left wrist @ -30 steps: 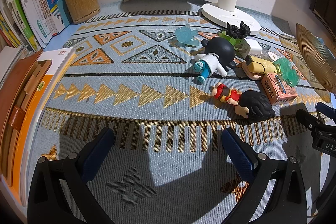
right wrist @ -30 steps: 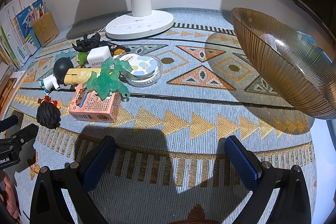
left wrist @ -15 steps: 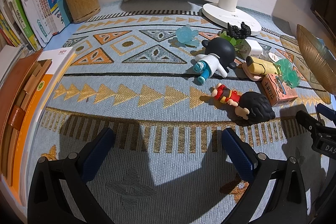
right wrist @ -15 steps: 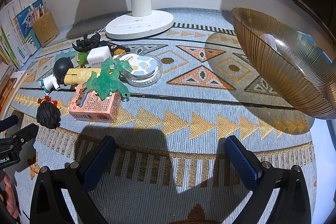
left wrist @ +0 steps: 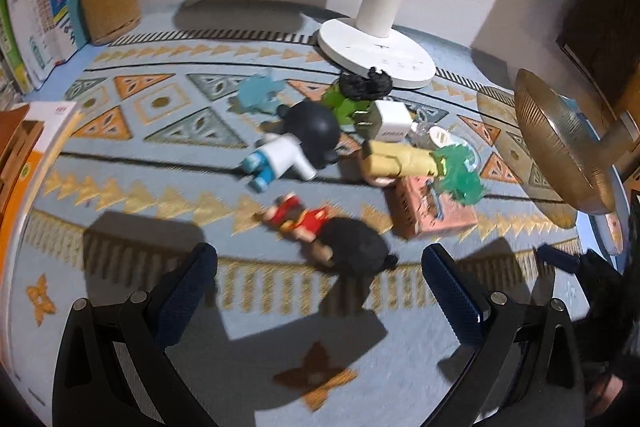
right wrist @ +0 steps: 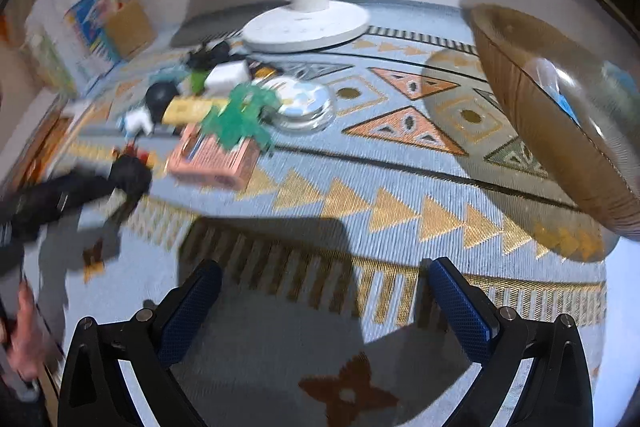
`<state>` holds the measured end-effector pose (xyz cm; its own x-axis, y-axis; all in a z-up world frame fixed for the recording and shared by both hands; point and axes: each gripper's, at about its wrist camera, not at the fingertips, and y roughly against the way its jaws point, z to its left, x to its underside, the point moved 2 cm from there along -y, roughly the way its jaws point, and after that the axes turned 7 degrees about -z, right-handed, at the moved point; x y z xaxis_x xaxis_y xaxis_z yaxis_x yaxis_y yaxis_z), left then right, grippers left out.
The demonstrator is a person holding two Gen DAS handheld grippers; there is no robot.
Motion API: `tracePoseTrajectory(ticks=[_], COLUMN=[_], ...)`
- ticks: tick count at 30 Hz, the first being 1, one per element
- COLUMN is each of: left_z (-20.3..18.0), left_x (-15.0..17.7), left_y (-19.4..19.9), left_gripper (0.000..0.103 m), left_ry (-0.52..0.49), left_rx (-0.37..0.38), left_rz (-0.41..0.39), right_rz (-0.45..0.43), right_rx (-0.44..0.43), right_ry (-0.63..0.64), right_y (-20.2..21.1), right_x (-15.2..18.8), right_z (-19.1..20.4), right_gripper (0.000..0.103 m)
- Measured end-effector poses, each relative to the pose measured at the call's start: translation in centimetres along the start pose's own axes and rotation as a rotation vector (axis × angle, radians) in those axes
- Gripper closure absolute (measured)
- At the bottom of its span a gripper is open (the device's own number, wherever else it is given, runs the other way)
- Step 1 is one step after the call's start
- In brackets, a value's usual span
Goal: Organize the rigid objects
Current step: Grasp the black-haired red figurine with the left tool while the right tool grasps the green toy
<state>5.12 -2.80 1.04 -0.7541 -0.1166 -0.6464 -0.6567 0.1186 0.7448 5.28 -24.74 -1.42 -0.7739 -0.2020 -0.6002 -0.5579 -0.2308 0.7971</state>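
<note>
Left gripper [left wrist: 320, 279] low over the patterned tabletop [left wrist: 160, 187], blue-padded fingers [left wrist: 188, 287] spread wide, gripping nothing. Just ahead between them, touching neither: a black-haired figure in red [left wrist: 320, 231], lying flat on its side. Beyond it, a black-headed figure in white [left wrist: 298, 147], also toppled. To the right, a pink box [left wrist: 432, 211] with a green translucent figure [left wrist: 460, 175] sprawled on top and a yellow block figure [left wrist: 400, 161] against its far end. Farther back, a white charger cube [left wrist: 394, 119], a green and black figure [left wrist: 356, 93] and a pale blue translucent piece [left wrist: 258, 93], all near the white lamp base [left wrist: 376, 55]. Golden ribbed bowl [left wrist: 560, 147] tilted at the far right; pen holder [left wrist: 110, 1] and books [left wrist: 44, 19] at the back left.

Right gripper [right wrist: 324, 303] likewise low over bare cloth, fingers [right wrist: 460, 303] wide apart and empty, well apart from the toy cluster up left. Round clear dish [right wrist: 304, 103] just beside the pink box [right wrist: 212, 159]. Bowl [right wrist: 540, 131] looming on the right, contents too blurred to tell. Both views motion-blurred.
</note>
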Motion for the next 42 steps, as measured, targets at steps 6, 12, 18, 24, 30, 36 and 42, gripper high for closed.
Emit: tracePoseTrajectory(ticks=[6,12,18,24,30,36,42], left_z=[0.7,2.0,0.8,0.1,1.0,1.8,2.5], left_x=[-0.2,0.6,0.4,0.3,0.5,0.5,0.8], left_y=[0.8,1.3,-0.1,-1.0,-0.7,0.0,1.9], left_gripper=[0.002,0.005,0.014,0.033,0.057,0.06,0.072], left_ry=[0.015,0.146,0.148,0.1,0.096,0.014,-0.092], left_rx=[-0.016,0.092,0.091,0.027,0.111,0.192,0.268], left_rz=[-0.034,-0.031,-0.01,-0.036,-0.039,-0.026,-0.013], right_rz=[-0.115,-0.07,-0.056,-0.034,-0.018,-0.047,-0.083], right_rx=[-0.059,-0.098,-0.178,-0.221,-0.211,-0.207,-0.223], right_ry=[-0.009,0.01,-0.045,-0.075,-0.058,-0.055,-0.068], right_y=[3.0,0.2,-1.4,-2.1,-2.9,-2.4,0.4], right_x=[-3.6,-7.0,-7.0,-7.3,-7.3,-7.2,-6.5], right_z=[1.3,2.7,2.2,2.3,3.2,3.1,2.3], right_gripper=[0.0,0.0,0.023,0.033,0.052,0.056,0.078])
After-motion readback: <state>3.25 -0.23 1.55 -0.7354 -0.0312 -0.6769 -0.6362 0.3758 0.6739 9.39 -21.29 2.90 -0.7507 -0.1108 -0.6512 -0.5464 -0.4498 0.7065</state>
